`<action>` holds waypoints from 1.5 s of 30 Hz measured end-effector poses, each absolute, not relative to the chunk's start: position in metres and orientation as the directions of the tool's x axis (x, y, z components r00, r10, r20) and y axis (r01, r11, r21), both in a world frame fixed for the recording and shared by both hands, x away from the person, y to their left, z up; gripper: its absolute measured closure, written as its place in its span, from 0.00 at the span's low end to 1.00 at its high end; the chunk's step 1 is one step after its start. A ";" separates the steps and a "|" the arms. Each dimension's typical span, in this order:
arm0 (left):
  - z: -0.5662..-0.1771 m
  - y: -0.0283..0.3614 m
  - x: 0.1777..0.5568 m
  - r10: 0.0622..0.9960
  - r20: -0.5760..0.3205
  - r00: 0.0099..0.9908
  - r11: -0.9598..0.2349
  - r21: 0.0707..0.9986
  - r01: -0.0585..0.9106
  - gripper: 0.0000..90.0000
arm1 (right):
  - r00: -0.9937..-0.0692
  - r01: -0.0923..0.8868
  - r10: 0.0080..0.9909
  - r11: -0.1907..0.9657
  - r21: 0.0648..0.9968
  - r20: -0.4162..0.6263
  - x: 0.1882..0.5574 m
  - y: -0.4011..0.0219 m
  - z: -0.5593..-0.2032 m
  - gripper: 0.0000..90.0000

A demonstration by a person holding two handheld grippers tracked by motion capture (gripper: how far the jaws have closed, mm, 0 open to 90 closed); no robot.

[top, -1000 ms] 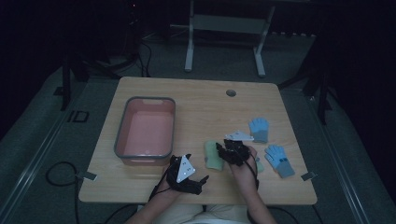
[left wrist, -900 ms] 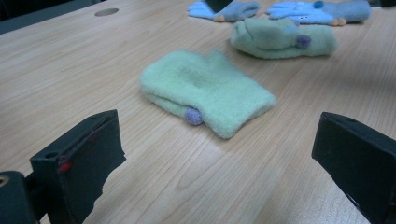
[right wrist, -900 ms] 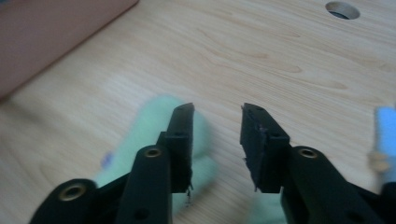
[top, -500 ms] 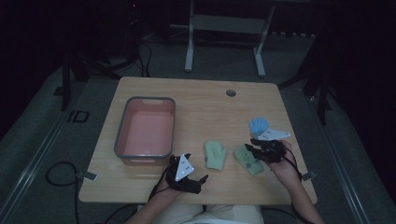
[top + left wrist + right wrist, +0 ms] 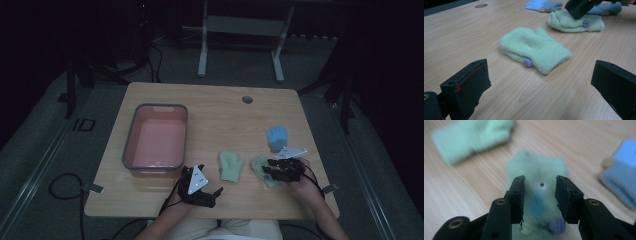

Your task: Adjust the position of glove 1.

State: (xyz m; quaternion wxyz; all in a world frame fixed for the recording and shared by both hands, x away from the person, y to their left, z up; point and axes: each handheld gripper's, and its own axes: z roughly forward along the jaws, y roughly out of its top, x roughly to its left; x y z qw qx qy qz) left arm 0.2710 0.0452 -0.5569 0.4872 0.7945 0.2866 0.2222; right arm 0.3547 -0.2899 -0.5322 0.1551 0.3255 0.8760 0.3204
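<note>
The right tool (image 5: 279, 170) has swung right from the near mitten (image 5: 231, 165) to the far green mitten (image 5: 261, 167), jaws just widening astride it, unclamped; the left tool (image 5: 210, 195) gapes.

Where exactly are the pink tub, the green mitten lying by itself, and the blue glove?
pink tub (image 5: 131, 131), high view, on its left grey rim.
green mitten (image 5: 536, 47), left gripper view, middle of its palm.
blue glove (image 5: 276, 137), high view, centre of its palm.
</note>
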 end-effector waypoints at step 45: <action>-0.557 0.044 0.269 0.667 0.100 0.738 -0.376 0.900 0.218 0.02 | -0.330 0.679 0.940 0.299 0.670 -0.085 0.336 -0.230 -0.539 0.95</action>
